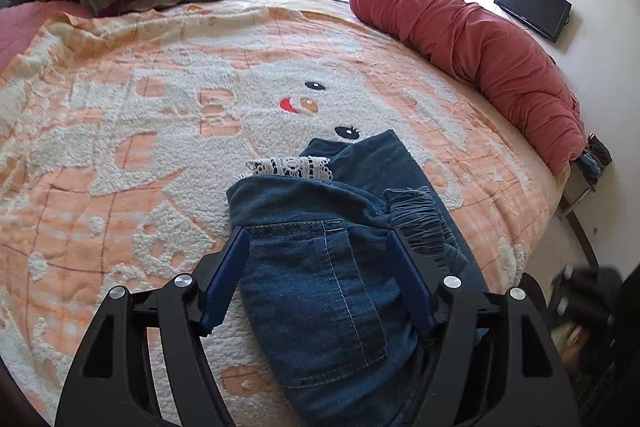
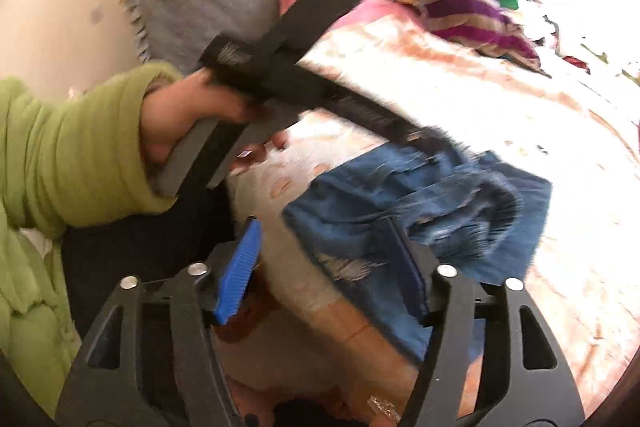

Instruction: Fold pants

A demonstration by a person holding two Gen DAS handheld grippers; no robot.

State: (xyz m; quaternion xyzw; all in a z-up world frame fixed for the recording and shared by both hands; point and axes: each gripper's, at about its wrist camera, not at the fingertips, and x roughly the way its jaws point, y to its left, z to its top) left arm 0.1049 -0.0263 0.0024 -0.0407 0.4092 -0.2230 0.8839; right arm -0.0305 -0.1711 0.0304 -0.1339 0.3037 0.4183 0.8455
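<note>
Presently the pants (image 1: 344,267), blue denim with a white lace trim (image 1: 292,167), lie bunched in a partly folded bundle on the bed's orange-and-white blanket (image 1: 120,115), near its close edge. The left gripper (image 1: 318,239) stands over them with its fingers spread wide, one on either side of the pocket panel, gripping nothing; judged, it is placed to press or pinch the fold. The right gripper (image 2: 324,231) is likewise spread and empty, over the bundle's near edge. That view is blurred. A hand (image 2: 188,111) in a green sleeve holds the left tool. Folding appears unfinished.
</note>
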